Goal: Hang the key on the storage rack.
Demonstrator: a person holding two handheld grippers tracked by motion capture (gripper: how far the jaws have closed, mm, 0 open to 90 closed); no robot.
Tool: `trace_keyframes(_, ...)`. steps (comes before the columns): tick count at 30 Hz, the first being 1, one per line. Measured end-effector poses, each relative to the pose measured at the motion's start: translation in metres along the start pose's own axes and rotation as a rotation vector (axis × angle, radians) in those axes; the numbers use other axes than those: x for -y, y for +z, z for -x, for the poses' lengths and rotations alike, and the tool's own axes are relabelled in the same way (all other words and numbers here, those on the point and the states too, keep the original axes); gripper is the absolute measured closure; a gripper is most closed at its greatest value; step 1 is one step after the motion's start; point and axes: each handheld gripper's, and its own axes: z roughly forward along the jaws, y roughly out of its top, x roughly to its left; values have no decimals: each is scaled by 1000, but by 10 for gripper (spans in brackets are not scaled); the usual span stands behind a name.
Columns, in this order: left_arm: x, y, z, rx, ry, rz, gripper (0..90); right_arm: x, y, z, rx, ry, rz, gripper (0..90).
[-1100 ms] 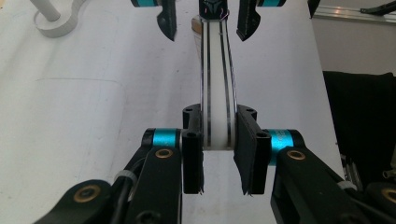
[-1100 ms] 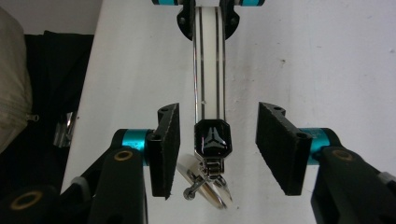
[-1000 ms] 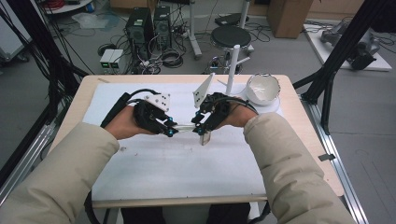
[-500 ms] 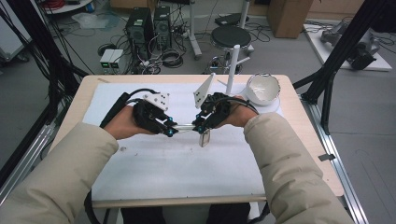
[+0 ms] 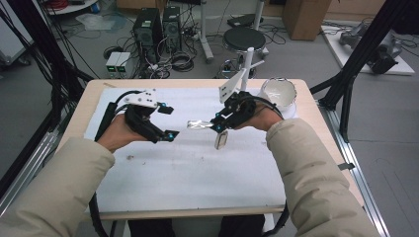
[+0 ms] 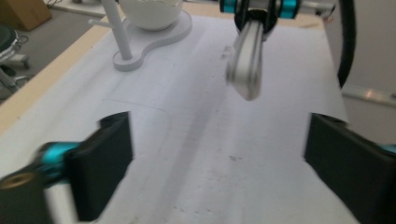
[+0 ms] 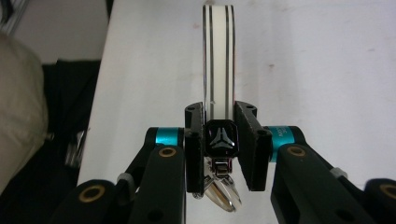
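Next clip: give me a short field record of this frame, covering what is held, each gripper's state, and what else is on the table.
held thing: white strap with dark stripes and a metal clasp
right gripper: shut on the strap, near its clasp end
left gripper: jaws wide apart, just opened, nothing between them, apart from the strap
strap pose: hanging free above the table
table: white mat on a wooden top
other things: white bowl at the far right; white stand beside it
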Motion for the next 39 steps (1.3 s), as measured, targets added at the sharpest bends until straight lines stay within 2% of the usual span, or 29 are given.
trace_keyframes(1,4,-4,1,-14,-2,23,38,4,-4,3,3,21,28,746)
trace_keyframes(2,10,-11,2,-54,13,45,17,7,-7,5,10,33,47,746)
trace_keyframes(6,30,-31,6,-131,12,107,17,24,-22,13,44,123,100,746)
trace_keyframes(13,75,-61,15,-270,-19,187,17,48,-47,27,114,251,214,746)
trace_keyframes(16,95,-66,20,-296,-42,217,17,58,-53,33,138,291,244,745)
trace_keyframes(19,114,-69,25,-324,-64,249,17,70,-57,39,167,343,249,746)
trace_keyframes(20,121,-71,27,-338,-73,274,17,72,-58,40,180,351,247,745)
trace_keyframes(21,126,-71,29,-344,-76,287,17,75,-59,42,193,379,247,745)
trace_keyframes(26,150,-77,38,-402,-100,354,17,87,-67,50,252,442,276,745)
trace_keyframes(29,166,-80,43,-430,-125,368,17,93,-71,53,280,472,294,745)
trace_keyframes(30,173,-82,46,-449,-130,386,17,96,-72,54,281,488,304,745)
trace_keyframes(36,197,-86,55,-493,-178,444,17,108,-75,64,286,536,319,745)
trace_keyframes(39,204,-85,59,-511,-185,463,17,114,-74,70,287,556,328,745)
